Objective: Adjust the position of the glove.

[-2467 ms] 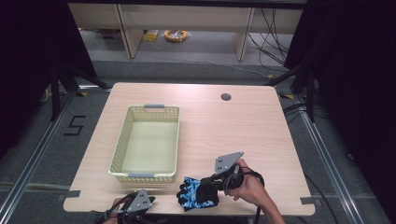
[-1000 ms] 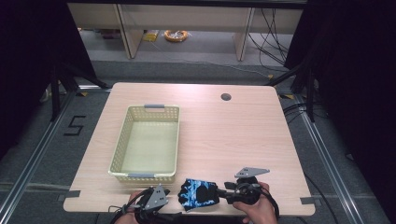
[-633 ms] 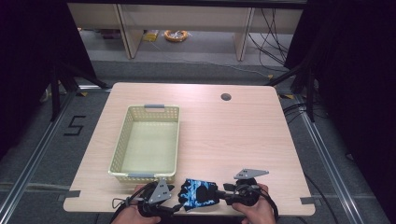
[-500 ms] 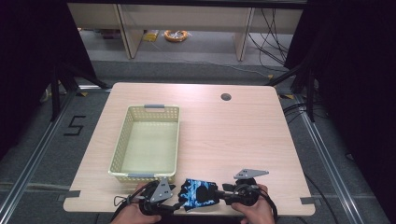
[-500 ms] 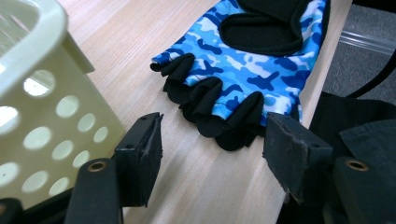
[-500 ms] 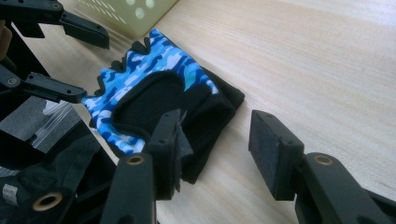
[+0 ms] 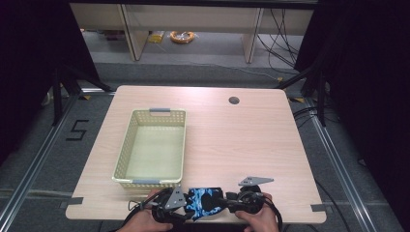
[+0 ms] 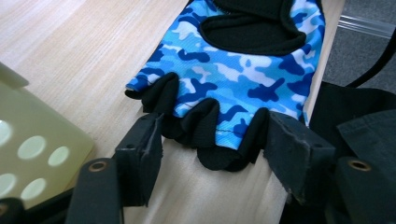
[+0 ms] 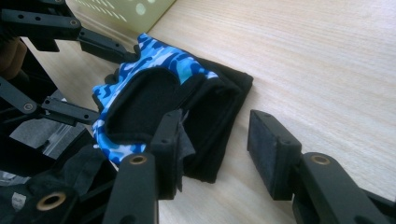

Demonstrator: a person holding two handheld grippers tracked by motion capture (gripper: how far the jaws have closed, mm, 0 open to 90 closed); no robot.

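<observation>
A fingerless glove (image 7: 205, 203) in blue camouflage with black trim lies flat at the table's front edge. My left gripper (image 7: 185, 209) is at its left end and is open. In the left gripper view its jaws (image 8: 215, 149) straddle the glove's (image 8: 233, 70) short black finger stubs without closing on them. My right gripper (image 7: 225, 205) is at the glove's right end, also open. In the right gripper view (image 9: 219, 149) one jaw rests over the black cuff of the glove (image 9: 154, 60) and the other stands on bare wood beside it.
A pale yellow perforated basket (image 7: 123, 154) stands empty just behind the left gripper, with its wall close by (image 8: 28, 140). A round cable hole (image 7: 234, 100) is at the table's far side. The person's hands hold both grippers at the table's front edge.
The right gripper came down from a raised pose to table level at the glove's cuff. The left gripper slid right up to the glove's finger end. The glove stayed put.
</observation>
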